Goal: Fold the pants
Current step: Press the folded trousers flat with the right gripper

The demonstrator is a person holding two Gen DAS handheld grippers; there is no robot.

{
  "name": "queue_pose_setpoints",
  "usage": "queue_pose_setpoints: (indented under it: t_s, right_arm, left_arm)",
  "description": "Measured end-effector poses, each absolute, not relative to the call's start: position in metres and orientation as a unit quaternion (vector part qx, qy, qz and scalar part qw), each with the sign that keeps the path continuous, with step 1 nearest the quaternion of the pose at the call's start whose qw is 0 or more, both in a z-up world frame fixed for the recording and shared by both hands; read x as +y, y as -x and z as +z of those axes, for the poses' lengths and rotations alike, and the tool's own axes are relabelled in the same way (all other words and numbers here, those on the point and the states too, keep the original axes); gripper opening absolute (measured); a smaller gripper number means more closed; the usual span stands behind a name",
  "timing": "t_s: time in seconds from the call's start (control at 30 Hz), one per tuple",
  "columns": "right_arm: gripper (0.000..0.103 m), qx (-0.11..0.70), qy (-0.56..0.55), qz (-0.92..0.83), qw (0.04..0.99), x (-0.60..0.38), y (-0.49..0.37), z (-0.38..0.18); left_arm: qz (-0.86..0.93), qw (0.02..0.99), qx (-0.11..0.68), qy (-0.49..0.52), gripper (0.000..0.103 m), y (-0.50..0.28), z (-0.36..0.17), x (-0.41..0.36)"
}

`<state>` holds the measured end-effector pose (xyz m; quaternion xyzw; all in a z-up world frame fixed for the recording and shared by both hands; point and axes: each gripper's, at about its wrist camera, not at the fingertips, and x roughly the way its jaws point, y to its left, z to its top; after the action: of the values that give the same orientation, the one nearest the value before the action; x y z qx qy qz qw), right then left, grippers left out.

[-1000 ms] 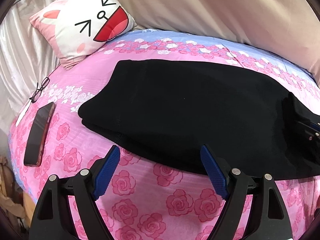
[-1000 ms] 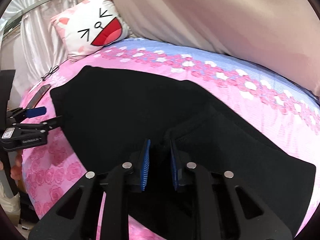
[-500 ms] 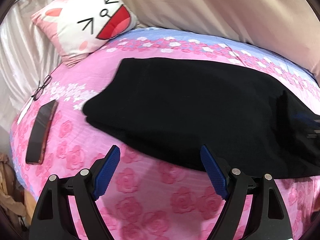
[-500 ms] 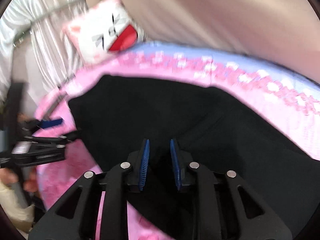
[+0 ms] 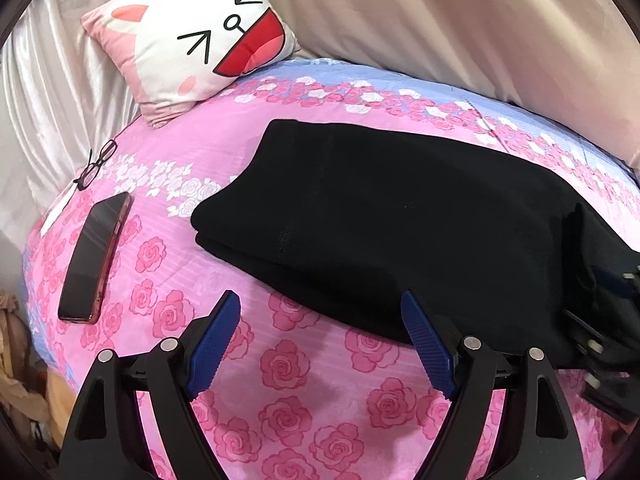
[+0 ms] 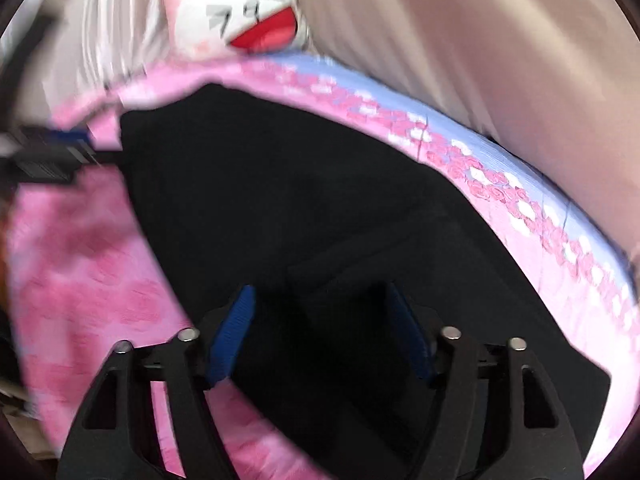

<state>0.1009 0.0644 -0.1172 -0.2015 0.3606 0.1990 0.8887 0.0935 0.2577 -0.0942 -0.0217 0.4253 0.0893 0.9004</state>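
Since a second ago the right gripper [image 6: 320, 332] has been opening, letting go of the black pants [image 5: 400, 220] folded mid-frame on the rose bedsheet [image 5: 280, 368]. Left gripper [image 5: 320, 344] hovers spread wide, empty, lower frame. Looks like release; next needs another fold grab.

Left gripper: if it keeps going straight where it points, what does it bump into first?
Probably the black pants, at their near edge; the left gripper is open above the pink bedsheet, though depth is unclear.
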Motion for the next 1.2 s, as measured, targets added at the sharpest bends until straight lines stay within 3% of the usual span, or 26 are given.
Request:
queue_pose_setpoints:
  t_s: [0.1,0.13,0.3,0.37,0.43,0.63,0.77,0.9,1.2]
  right_arm:
    - [0.032,0.368,0.156,0.204,0.894,0.052,-0.111,-0.106]
    - [0.017,0.368,0.130,0.208,0.897,0.049,-0.113,-0.098]
    - [0.016,0.378,0.119,0.232,0.888,0.067,-0.120,-0.093]
    - [0.021,0.382,0.138,0.236,0.883,0.075,-0.118,-0.107]
    - [0.040,0.367,0.140,0.241,0.887,0.078,-0.110,-0.102]
    - [0.080,0.325,0.064,0.202,0.922,0.031,-0.068,-0.058]
    - [0.080,0.337,0.042,0.123,0.932,-0.026,-0.049,-0.059]
    - [0.080,0.357,0.013,0.090,0.930,-0.057,-0.055,-0.061]
    - [0.087,0.393,0.104,0.175,0.897,0.022,-0.152,-0.078]
  left_arm:
    - [0.097,0.900,0.425,0.022,0.080,-0.094,-0.094,0.263]
    - [0.101,0.899,0.426,0.023,0.080,-0.094,-0.094,0.266]
    - [0.117,0.893,0.433,0.033,0.080,-0.099,-0.100,0.277]
    - [0.119,0.892,0.436,0.034,0.080,-0.101,-0.103,0.279]
    - [0.122,0.887,0.443,0.037,0.080,-0.102,-0.107,0.282]
    - [0.170,0.879,0.419,0.151,0.080,-0.092,-0.100,0.350]
    - [0.191,0.866,0.416,0.202,0.080,-0.090,-0.097,0.382]
    - [0.176,0.877,0.407,0.185,0.080,-0.090,-0.091,0.365]
    - [0.055,0.894,0.431,0.110,0.080,-0.108,-0.087,0.273]
